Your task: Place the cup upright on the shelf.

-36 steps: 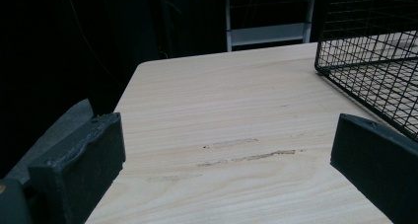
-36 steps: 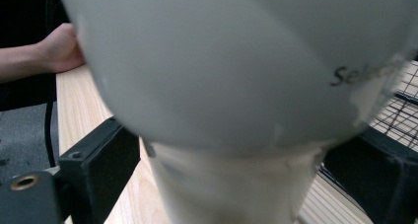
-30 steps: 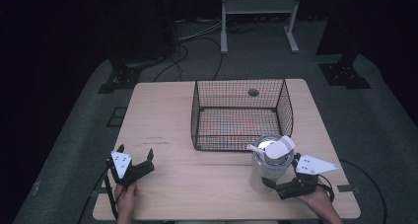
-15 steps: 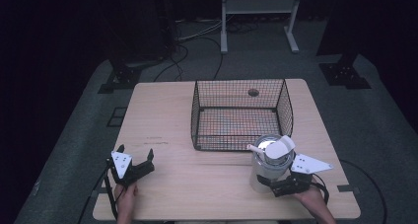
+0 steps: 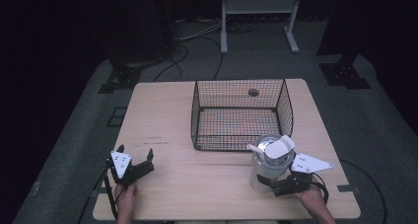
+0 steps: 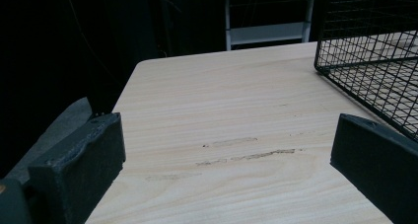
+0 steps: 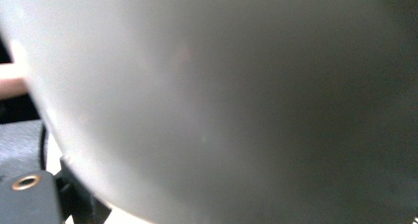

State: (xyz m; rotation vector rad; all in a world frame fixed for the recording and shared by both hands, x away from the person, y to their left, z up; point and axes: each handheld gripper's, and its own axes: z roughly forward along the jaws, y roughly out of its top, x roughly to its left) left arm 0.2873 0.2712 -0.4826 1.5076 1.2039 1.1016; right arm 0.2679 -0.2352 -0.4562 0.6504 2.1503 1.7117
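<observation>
Pale wooden table with a black wire-mesh basket set toward its far right part, open at the top, a small dark round hole visible in the tabletop behind the mesh of the far wall. Just in front of the basket's near right corner, a white cylindrical container standing upright on the table, its white lid flipped up and a white spout jutting toward the left at the rim. Right gripper pressed low against that container's near right side, grey three-cornered plate on top, held by a hand coming in from the table's near edge; jaws set at either side of the container's base, though whether actually clamped on it cannot be told. In the right gripper view, the container's smooth white wall right up against the lens, blurred, with a bit of black gripper body and a brass-ringed screw hole at lower left. Well to the left of the basket, near the table's front left corner, left gripper held by the other hand, jaws spread wide apart and holding nothing. In the left gripper view, left gripper over bare wood with faint scuff marks, the basket's corner at upper right, apart from the jaws.
</observation>
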